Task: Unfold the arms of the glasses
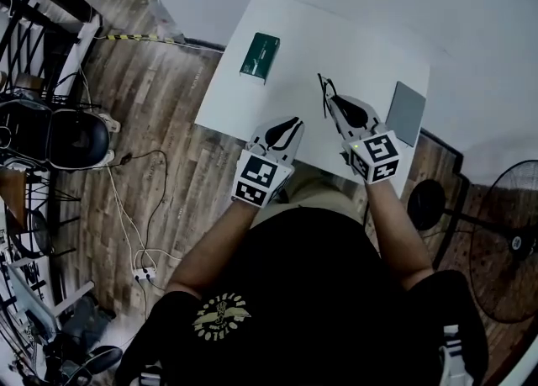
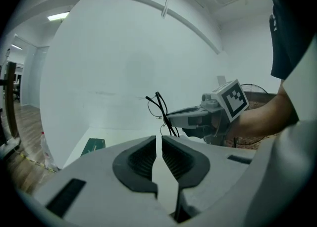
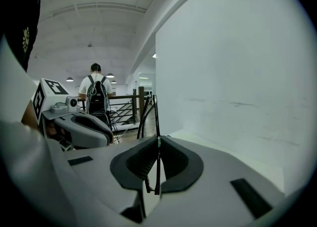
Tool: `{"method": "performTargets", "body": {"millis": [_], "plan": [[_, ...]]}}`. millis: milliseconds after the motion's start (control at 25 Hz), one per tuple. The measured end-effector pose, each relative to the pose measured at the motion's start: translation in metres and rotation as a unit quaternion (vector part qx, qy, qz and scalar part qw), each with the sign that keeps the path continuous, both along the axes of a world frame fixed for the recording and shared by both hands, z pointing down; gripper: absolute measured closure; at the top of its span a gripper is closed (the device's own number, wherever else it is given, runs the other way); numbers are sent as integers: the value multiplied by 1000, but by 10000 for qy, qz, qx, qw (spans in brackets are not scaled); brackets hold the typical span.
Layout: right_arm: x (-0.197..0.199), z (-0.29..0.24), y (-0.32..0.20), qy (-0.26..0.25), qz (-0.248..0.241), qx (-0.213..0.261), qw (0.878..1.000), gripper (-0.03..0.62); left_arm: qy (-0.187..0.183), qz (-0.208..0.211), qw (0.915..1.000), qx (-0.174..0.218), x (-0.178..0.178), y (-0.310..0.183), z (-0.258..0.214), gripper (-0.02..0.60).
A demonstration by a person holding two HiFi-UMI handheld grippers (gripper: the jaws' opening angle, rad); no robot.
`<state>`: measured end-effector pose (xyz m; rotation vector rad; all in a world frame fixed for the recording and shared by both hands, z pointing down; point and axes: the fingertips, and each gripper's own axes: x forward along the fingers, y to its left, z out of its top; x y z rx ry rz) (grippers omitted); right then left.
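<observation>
Thin black-framed glasses (image 1: pixel 326 94) hang above the white table (image 1: pixel 336 35), folded, with my right gripper (image 1: pixel 334 103) shut on them. In the right gripper view the frame (image 3: pixel 155 122) runs upright between the pads of that gripper (image 3: pixel 158 139) and sticks out above them. The left gripper view shows the glasses (image 2: pixel 161 107) at the tip of the right gripper (image 2: pixel 171 118), above the table. My left gripper (image 1: pixel 290 127) is just left of them, apart. Only a narrow slit separates its jaws (image 2: pixel 159 139), with nothing between.
A green box (image 1: pixel 260 55) lies at the table's far left, also in the left gripper view (image 2: pixel 93 145). A grey flat case (image 1: pixel 407 112) sits at the right edge. A floor fan (image 1: pixel 504 241) stands to the right, a chair (image 1: pixel 67 136) to the left. A person with a backpack (image 3: pixel 96 95) stands far off.
</observation>
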<state>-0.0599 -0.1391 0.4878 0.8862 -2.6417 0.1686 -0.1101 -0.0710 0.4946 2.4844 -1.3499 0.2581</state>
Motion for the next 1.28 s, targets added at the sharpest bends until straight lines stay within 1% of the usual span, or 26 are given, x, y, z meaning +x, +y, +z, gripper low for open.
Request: {"method": "performTargets", "body": {"millis": [240,400,560,720,920,1120,1280], "plan": [[-1,-17,13,-193,20,27,9998,576,-43,310,9995,-10,23,6,-2,527],[-4,-24,22,-270,-11,21,9996,576,-96,401,9990,-144,32,6,1,508],[-2,-32,23,-346,-39,34,9994,576,-124,504,9985,-156,41,-1,-1,499],[5,-35,15,-452,-49,0,9990,576,-230,600,9977,-211,53,-12,2,495],[29,-42,-9,-571,-2,-10,9984,576,-317,684,9969,-247,80,-42,1,491],[68,-43,-28,-608,69,-17,9981,576,-351,757,9963,-225,117,-64,-3,495],[96,-43,-42,-662,102,-25,9977,576,-416,819,9955,-229,145,-75,-4,545]]}}
